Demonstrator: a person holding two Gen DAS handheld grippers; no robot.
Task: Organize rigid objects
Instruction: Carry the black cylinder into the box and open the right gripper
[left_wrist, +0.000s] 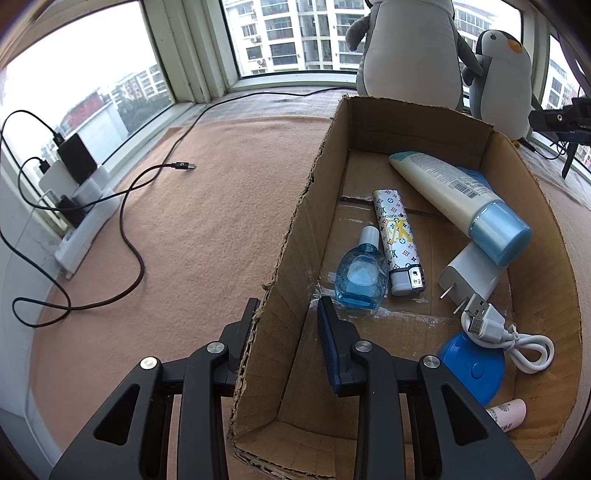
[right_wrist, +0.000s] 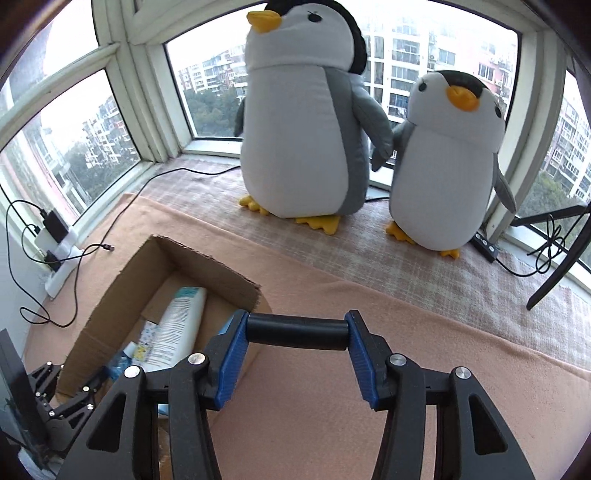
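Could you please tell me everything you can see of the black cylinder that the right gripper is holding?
The black cylinder is short, matte and smooth, perhaps plastic or rubber. It lies crosswise, level, clamped end to end between the blue ribbed pads of the right gripper. It hangs in the air above the peach blanket, just right of the cardboard box. Only the pads touch it. No label or markings show.

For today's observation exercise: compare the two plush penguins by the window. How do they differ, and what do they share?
1. The large penguin is clearly taller and wider than the small penguin.
2. The large penguin's beak points left; the small penguin's points toward the camera, slightly right.
3. The large penguin stands left, the small penguin right.

Both stand upright, with white bellies, grey sides, dark head tops, and orange beaks and feet.
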